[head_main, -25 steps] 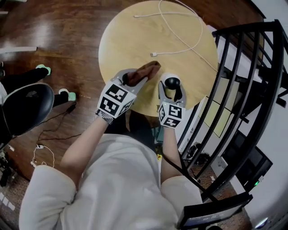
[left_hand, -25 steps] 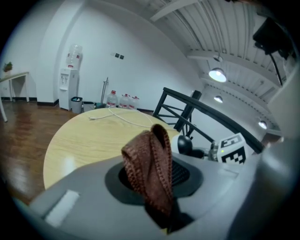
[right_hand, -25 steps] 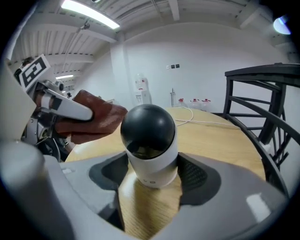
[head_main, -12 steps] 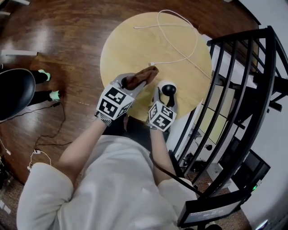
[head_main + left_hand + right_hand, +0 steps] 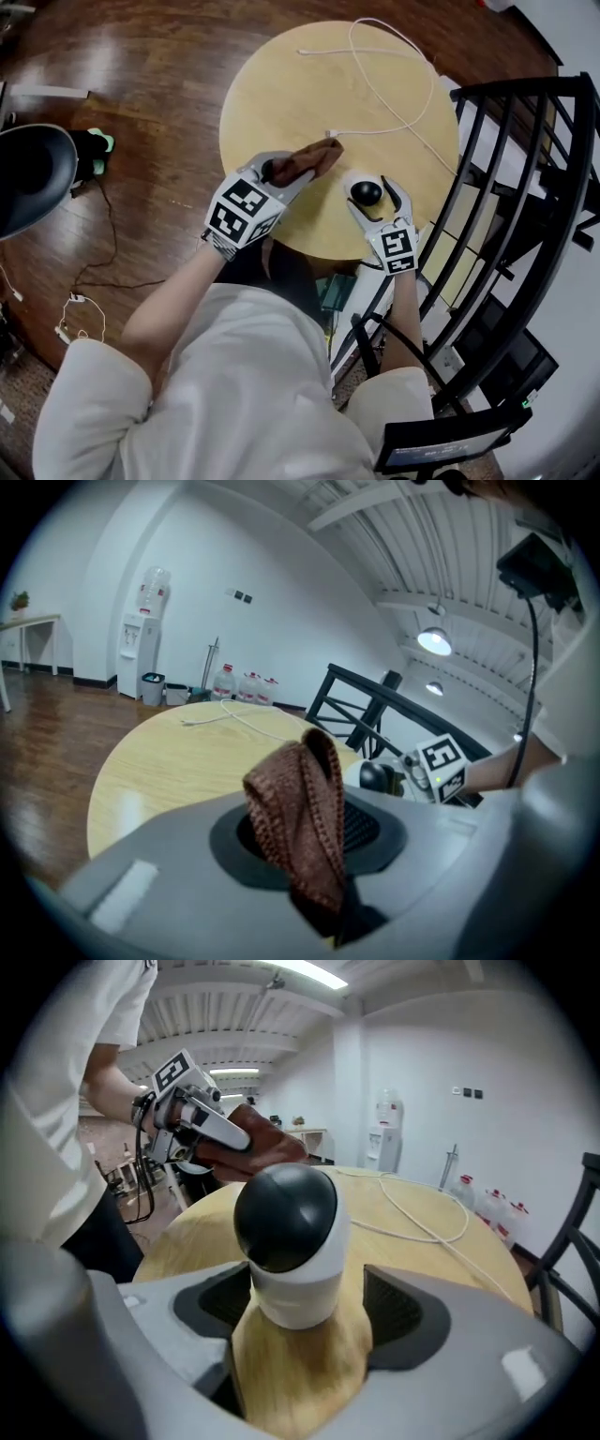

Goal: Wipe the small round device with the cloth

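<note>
— while your left tool is clamped on the brown cloth, its folded end poking out past the jaws over the round worktop, where does the small round device stand?

— upright near the worktop's right-hand edge on your side, dark dome over white base, between the jaws of your right tool. those jaws have just been opening. they stand wide, with a gap showing beside the base, so you frame the device rather than pinch it.

— and which way does it lie from the cloth?

— to the cloth's right in the head view and a little nearer to you: near, but not touching. in the right gripper view your cloth-bearing tool comes in from the upper left, behind the dome.

— so what does the coming move turn on?

— by the look of it, your left hand, the only one with the cloth, must carry it rightward onto the dome. the wiping seems not yet begun. the device is round with no long axis, so the angle of approach should matter little. the likelier trouble is that, unpinched, it slides or tips under the cloth. the white cable lies farther back, well apart.
</note>
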Demonstrator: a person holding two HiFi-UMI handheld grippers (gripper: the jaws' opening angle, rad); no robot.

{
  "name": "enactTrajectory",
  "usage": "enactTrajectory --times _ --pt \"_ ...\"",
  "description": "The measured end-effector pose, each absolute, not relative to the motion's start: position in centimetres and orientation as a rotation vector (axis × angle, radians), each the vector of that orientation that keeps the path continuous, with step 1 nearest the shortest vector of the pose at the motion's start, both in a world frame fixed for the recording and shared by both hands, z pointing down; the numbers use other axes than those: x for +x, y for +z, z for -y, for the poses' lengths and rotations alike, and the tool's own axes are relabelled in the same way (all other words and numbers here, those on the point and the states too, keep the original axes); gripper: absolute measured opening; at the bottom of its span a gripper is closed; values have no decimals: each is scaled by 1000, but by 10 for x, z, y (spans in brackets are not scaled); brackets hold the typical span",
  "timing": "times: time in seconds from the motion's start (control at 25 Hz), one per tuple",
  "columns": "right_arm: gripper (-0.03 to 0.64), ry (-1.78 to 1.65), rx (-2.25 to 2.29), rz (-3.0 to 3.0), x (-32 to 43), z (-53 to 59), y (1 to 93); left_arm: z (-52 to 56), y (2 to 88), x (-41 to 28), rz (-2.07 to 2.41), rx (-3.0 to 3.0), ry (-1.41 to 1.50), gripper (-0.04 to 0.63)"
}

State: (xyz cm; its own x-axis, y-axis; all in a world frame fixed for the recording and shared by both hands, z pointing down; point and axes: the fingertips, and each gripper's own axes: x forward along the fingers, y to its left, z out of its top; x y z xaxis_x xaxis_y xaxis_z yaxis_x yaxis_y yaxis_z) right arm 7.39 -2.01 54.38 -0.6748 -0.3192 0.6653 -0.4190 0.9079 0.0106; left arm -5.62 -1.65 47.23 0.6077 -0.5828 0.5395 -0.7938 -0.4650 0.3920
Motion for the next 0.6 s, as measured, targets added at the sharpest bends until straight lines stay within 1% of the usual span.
enactTrajectory --times 0.16,0.28,0.6 --pt "370 159 328 2390 55 18 549 13 477 -60 1089 2194 443 109" --pt "370 132 271 2390 47 18 553 10 479 -61 1090 2191 444 110" --pt "360 157 359 2400 46 24 554 7 485 -60 1082 2188 460 110"
